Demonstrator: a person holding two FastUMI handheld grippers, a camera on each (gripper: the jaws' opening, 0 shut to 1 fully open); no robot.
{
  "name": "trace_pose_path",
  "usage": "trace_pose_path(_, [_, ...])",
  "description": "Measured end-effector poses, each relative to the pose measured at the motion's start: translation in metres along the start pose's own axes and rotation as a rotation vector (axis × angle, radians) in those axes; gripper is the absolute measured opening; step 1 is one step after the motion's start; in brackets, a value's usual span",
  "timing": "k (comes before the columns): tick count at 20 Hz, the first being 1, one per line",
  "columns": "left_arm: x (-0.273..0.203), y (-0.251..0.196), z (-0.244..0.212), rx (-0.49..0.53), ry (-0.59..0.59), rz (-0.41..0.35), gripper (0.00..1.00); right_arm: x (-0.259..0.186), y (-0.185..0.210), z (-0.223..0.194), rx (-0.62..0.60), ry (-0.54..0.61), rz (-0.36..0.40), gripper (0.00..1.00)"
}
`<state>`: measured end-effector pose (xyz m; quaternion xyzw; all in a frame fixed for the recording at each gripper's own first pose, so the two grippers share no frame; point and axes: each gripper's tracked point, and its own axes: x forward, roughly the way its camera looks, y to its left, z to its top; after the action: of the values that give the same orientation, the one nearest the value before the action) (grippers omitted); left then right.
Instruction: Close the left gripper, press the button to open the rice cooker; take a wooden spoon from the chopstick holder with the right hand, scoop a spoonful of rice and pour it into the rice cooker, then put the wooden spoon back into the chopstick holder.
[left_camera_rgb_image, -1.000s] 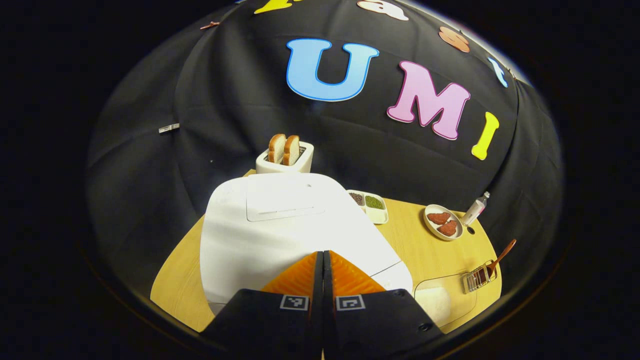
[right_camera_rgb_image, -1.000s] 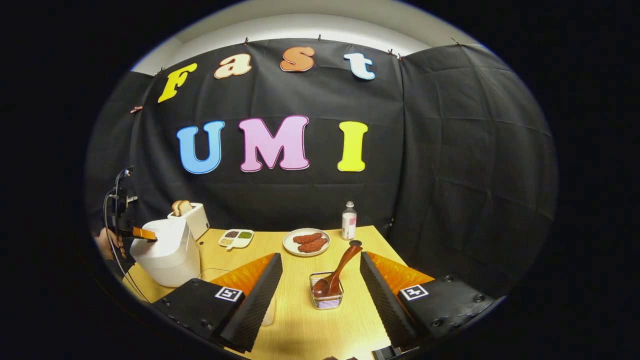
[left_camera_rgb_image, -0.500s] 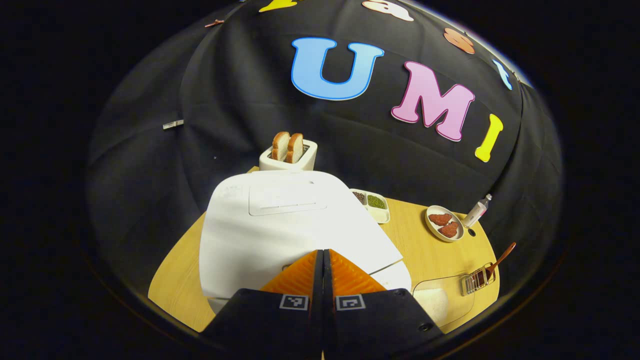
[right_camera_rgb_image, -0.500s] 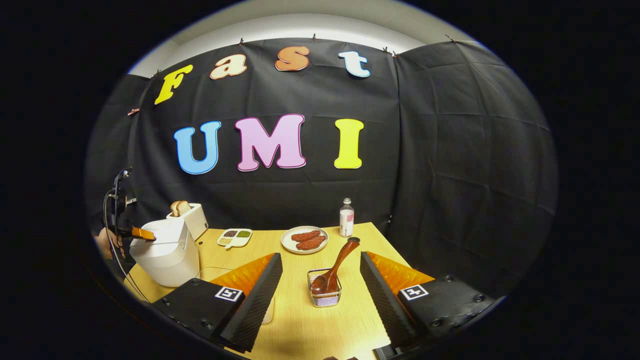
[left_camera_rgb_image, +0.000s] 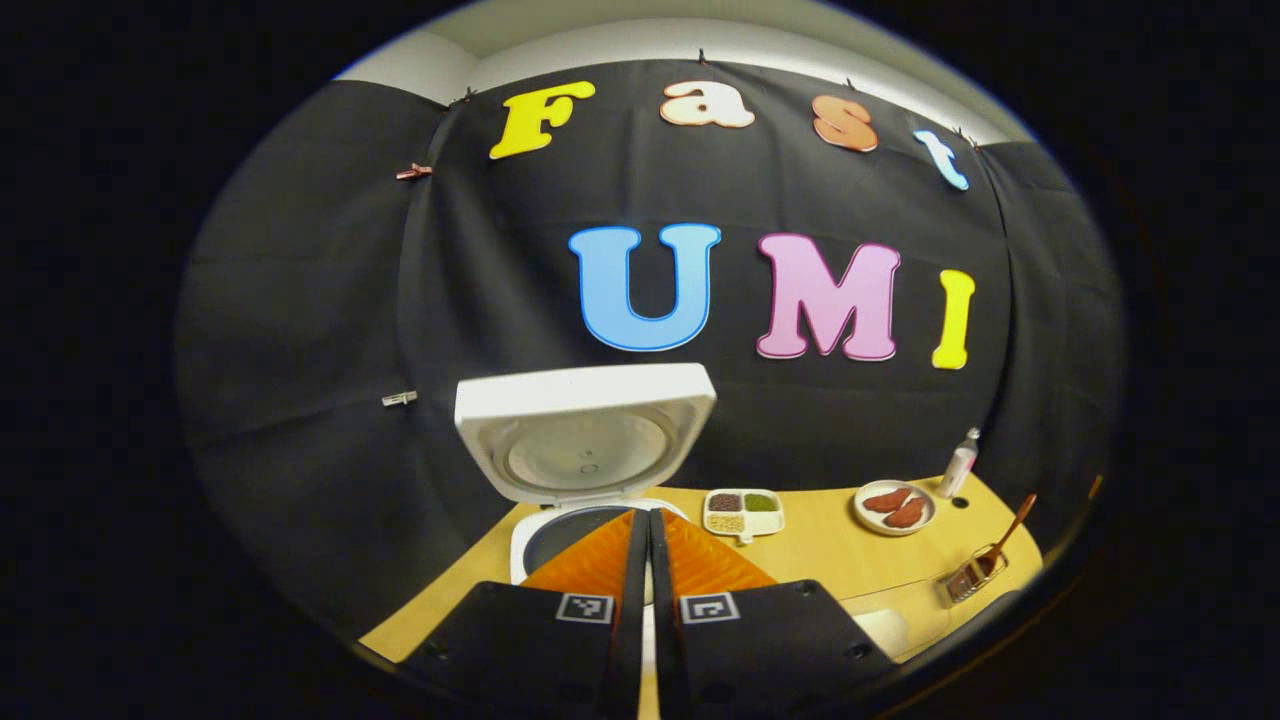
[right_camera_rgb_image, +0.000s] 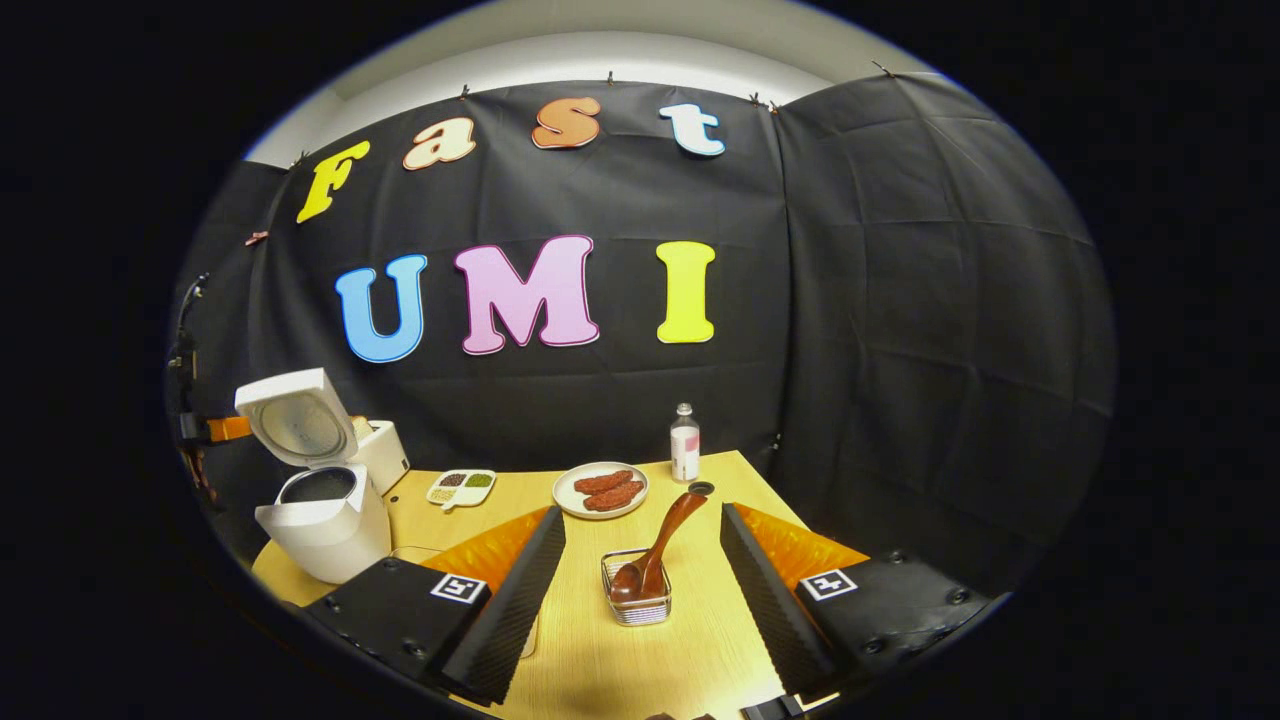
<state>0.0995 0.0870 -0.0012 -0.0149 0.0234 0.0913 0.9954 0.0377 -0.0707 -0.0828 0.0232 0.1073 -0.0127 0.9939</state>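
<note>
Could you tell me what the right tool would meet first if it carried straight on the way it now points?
Most likely the wooden spoon standing in the chopstick holder, which sits between the open right tool's fingers and slightly ahead; depth is hard to judge.

Light wooden table (right_camera_rgb_image: 700, 640) carrying, with the plate of sausages (right_camera_rgb_image: 600, 490) as landmark: bottle (right_camera_rgb_image: 684, 443) just right; divided dish of grains (right_camera_rgb_image: 460, 486) left. Open rice cooker (right_camera_rgb_image: 320, 515) and toaster (right_camera_rgb_image: 385, 455) farther left; chopstick holder (right_camera_rgb_image: 637, 600) with wooden spoon (right_camera_rgb_image: 665, 535) nearer the camera.
</note>
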Motion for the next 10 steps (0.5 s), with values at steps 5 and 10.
trace_pose_path(5, [-0.044,-0.025,-0.036,-0.027,0.011,-0.030,0.88,0.030,-0.005,0.006,-0.002,-0.022,0.032,0.98])
trace_pose_path(10, [-0.068,-0.047,-0.077,0.000,0.100,-0.020,0.96,0.073,-0.026,-0.008,0.038,0.047,0.022,0.98])
